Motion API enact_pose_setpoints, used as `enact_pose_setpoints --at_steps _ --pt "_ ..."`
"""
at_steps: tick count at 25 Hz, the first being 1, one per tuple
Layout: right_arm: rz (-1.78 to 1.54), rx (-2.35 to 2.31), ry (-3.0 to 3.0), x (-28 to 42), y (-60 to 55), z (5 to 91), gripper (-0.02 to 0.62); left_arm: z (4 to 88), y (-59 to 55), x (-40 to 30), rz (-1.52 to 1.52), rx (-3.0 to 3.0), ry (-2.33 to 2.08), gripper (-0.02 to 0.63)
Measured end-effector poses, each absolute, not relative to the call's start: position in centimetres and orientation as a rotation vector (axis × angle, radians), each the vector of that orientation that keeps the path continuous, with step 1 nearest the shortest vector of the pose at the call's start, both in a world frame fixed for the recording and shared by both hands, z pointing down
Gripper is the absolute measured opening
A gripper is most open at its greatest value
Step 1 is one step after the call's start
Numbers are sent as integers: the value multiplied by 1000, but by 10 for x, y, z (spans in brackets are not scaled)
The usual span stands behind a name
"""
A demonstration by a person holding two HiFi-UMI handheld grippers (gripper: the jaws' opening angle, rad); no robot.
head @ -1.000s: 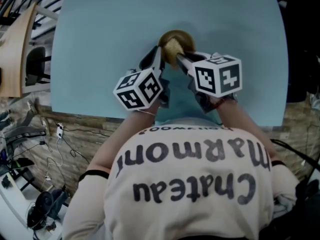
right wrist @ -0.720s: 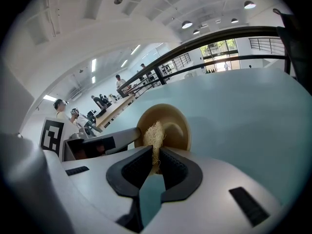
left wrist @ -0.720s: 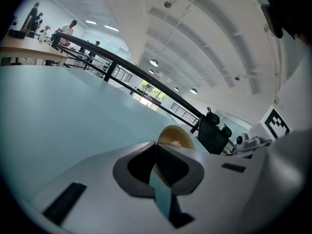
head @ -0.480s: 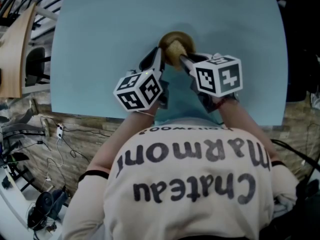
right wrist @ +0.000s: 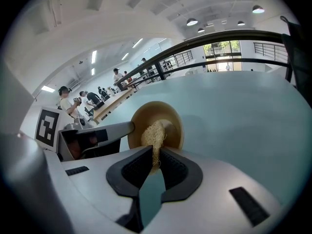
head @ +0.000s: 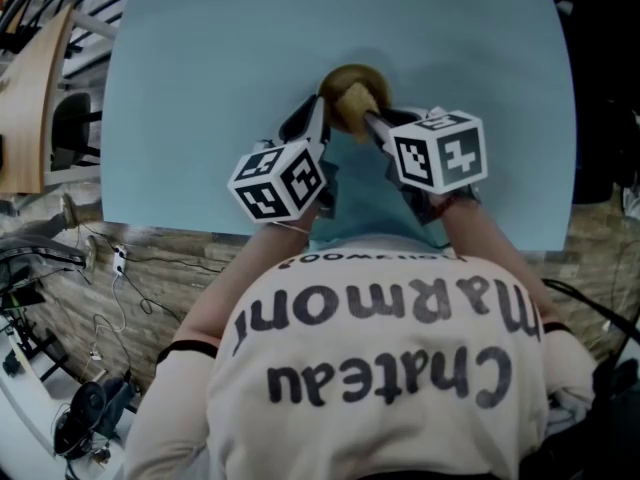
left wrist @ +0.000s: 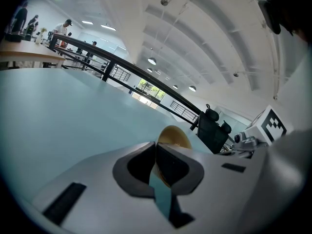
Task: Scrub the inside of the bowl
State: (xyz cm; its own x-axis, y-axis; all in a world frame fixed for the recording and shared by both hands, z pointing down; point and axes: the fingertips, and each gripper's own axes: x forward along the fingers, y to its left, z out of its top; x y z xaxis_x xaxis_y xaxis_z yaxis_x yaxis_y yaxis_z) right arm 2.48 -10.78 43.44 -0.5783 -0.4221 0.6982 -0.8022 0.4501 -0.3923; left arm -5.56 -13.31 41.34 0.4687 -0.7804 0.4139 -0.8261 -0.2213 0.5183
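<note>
Bowl [head: 340, 74] stands on the table [head: 200, 88], its rim clamped in the left gripper [left wrist: 157, 152] jaws. The right gripper [right wrist: 157, 157] jaws pinch a scrubber [right wrist: 153, 132], seemingly fibre, inside the bowl.

Head view: the near rim of the round tan wooden bowl [head: 350, 76] lies hidden under the jaws of the left gripper [head: 318, 108] and right gripper [head: 365, 120], and the person's torso [head: 380, 368] covers the near edge of the light-blue table top [head: 200, 88]. Left gripper view: the closed jaws mask the bowl's lower half. Right gripper view: the lower end of the pale fibrous scrub pad [right wrist: 153, 130] vanishes between the closed jaws; the distant people [right wrist: 66, 101] are too small to describe.
</note>
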Motion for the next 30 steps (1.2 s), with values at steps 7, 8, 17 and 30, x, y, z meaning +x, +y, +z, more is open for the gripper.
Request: enact_pose_setpoints --at_steps 7,8,17,30 --pt "979 1013 -2179 26 -104 438 63 415 -131 -54 103 2024 -1321 11" --pt "976 1012 -2177 27 -104 438 63 415 -131 -54 104 2025 -1320 11" --pt "976 1004 -2150 30 -103 443 63 415 -130 -55 126 2038 -1308 12" --pt "979 1006 -2113 40 -99 454 63 416 -127 -51 158 2073 -1296 15"
